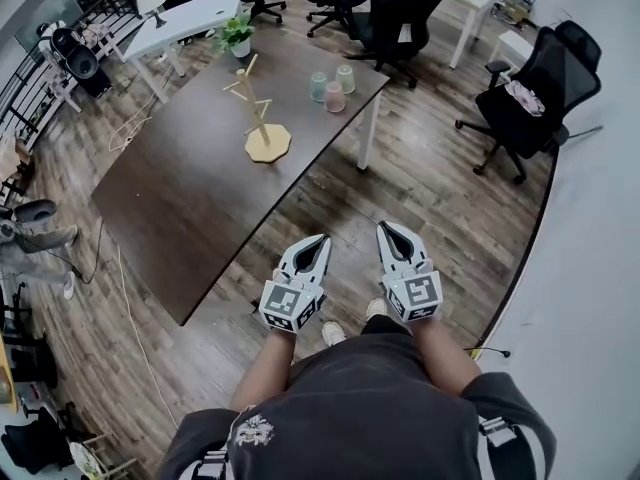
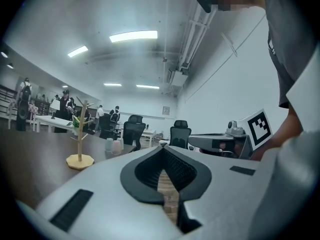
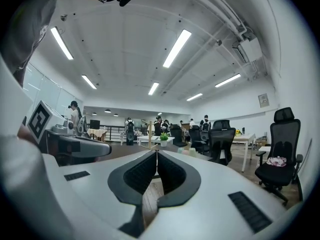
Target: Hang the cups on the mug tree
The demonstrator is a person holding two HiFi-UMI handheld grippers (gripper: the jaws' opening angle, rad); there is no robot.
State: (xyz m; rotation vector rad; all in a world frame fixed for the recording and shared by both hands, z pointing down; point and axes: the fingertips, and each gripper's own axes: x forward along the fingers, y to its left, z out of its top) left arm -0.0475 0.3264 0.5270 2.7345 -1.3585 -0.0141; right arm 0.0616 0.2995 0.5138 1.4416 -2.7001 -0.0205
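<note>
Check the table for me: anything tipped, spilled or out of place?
Nothing stands out. The mug tree stands upright on the table, pegs bare. Three cups sit grouped near a far corner, none visibly tipped. The left gripper and right gripper are shut, empty, short of the table.

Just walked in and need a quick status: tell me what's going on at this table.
A person stands back from the dark table, holding a tool in each hand. The left tool and right tool are both shut and empty, short of the table's edge. The wooden mug tree stands bare, and three cups sit together near the far corner. No cup is hung yet.
</note>
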